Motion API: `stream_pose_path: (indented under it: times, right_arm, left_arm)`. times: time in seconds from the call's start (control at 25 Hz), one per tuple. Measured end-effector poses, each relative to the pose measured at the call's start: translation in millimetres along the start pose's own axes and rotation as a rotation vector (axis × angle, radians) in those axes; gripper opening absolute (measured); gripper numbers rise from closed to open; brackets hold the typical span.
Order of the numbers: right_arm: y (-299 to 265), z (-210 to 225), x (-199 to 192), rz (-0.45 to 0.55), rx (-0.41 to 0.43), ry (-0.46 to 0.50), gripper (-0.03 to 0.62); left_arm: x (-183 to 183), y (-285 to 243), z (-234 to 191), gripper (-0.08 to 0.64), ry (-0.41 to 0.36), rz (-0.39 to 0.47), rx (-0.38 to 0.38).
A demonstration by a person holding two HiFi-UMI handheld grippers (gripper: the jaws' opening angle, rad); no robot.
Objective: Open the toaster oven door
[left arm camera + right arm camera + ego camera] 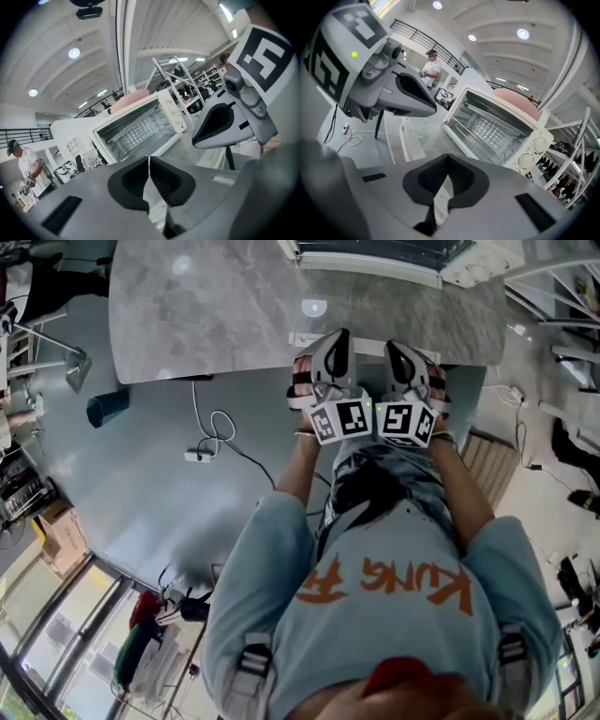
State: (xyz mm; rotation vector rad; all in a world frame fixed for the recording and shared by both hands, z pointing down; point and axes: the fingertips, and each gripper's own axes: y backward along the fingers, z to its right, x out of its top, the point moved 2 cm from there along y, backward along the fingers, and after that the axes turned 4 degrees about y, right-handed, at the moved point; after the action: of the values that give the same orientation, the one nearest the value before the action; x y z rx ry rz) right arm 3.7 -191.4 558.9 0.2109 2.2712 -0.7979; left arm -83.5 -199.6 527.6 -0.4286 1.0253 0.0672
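Observation:
The white toaster oven (375,261) stands at the far edge of the grey marble table (206,315). Its glass door (423,135) hangs open and flat, showing the wire rack inside (490,125). In the left gripper view the oven (140,126) is also seen with its cavity exposed. My left gripper (338,337) and right gripper (395,348) are side by side over the table's near edge, short of the oven. Both are shut, with the pads of each meeting (149,161) (448,159) and nothing between them. Neither touches the oven.
A white cable (216,437) loops over the grey floor left of me, near a teal cylinder (108,409). Cardboard boxes (61,540) sit at the lower left. A person (431,65) stands far off in the background. Metal racks (187,79) stand behind the oven.

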Motion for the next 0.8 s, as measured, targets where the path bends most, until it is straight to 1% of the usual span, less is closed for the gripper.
stream_pose_path:
  times: [0.12,0.24,0.4,0.52,0.72,0.8]
  right_arm:
    - [-0.6,30.5,15.6,0.038,-0.014,-0.080,-0.002]
    - [-1.2,68.3,30.9,0.080,-0.047,-0.176,-0.003]
    - [1.4,123.6,47.9,0.138,-0.119,-0.313,-0.003]
    - [6.9,167.2,62.8,0.203,-0.183,-0.409,-0.003]
    - [33.9,224.0,101.1,0.341,-0.273,-0.480,-0.003]
    - [39.6,244.2,115.0,0.383,-0.303,-0.499,-0.003]
  left_arm:
    - [21.9,-11.9,-18.4,0.003,0.073,0.029,0.021]
    - [45.1,-22.7,-36.6,0.003,0.180,0.059,0.033]
    - [82.1,-31.9,-63.4,0.003,0.330,0.109,0.067]
    - [116.5,-38.5,-83.0,0.002,0.404,0.171,0.091]
    - [178.0,-35.3,-111.1,0.002,0.493,0.283,0.108]
    - [197.3,-37.5,-122.3,0.002,0.531,0.311,0.102]
